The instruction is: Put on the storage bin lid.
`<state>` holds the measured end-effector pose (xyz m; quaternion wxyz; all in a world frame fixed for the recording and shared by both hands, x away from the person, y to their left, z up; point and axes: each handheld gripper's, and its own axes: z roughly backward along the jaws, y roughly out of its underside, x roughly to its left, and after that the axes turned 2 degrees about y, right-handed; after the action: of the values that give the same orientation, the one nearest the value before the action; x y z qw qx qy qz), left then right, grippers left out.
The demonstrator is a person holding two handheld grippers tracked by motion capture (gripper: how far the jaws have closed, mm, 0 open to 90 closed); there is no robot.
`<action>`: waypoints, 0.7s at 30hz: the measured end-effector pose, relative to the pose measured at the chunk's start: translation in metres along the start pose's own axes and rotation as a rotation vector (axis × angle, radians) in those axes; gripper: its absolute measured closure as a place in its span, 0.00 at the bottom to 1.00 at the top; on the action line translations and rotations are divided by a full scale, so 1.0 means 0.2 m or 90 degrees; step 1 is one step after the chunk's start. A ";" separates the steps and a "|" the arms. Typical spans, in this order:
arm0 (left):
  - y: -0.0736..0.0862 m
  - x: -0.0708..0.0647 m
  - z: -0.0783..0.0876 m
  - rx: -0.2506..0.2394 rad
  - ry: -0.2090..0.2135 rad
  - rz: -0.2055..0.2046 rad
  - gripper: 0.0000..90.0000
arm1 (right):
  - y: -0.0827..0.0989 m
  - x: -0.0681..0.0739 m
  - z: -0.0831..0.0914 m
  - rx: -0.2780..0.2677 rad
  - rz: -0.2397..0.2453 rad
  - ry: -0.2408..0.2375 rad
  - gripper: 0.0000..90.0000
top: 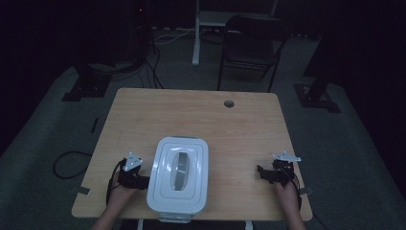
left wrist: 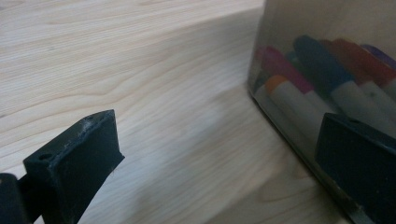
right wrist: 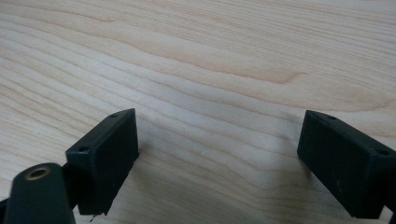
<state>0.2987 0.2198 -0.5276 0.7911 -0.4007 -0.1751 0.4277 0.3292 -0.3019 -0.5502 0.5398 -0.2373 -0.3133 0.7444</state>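
Note:
A white lidded plastic box (top: pixel 178 175) with a grey handle sits near the front middle of the wooden table (top: pixel 201 115). Through its clear side (left wrist: pixel 299 28) I see several coloured markers (left wrist: pixel 322 79) inside. My left gripper (top: pixel 142 181) rests on the table right against the box's left side, open, with one jaw close to the wall. My right gripper (top: pixel 262 173) rests on the table well to the right of the box, open over bare wood (right wrist: pixel 219 116) with nothing between its jaws.
A round cable hole (top: pixel 229 103) lies at the table's far side. Beyond the table stand a dark chair (top: pixel 251 48) and a white desk leg (top: pixel 195 33). Cables run over the grey floor at the left.

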 end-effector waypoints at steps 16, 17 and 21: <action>-0.11 -0.17 -0.18 0.012 0.061 -0.025 0.01 | 0.00 0.00 0.00 0.000 0.000 -0.001 0.13; -0.11 -0.18 -0.19 0.011 0.063 -0.024 0.01 | 0.00 0.00 0.00 0.001 0.000 -0.001 0.13; -0.12 -0.18 -0.21 0.015 0.067 -0.026 0.01 | 0.00 0.00 0.00 0.000 0.001 -0.001 0.13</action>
<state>0.3163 0.1629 -0.5325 0.8123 -0.4097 -0.1364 0.3920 0.3292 -0.3020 -0.5502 0.5390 -0.2369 -0.3131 0.7451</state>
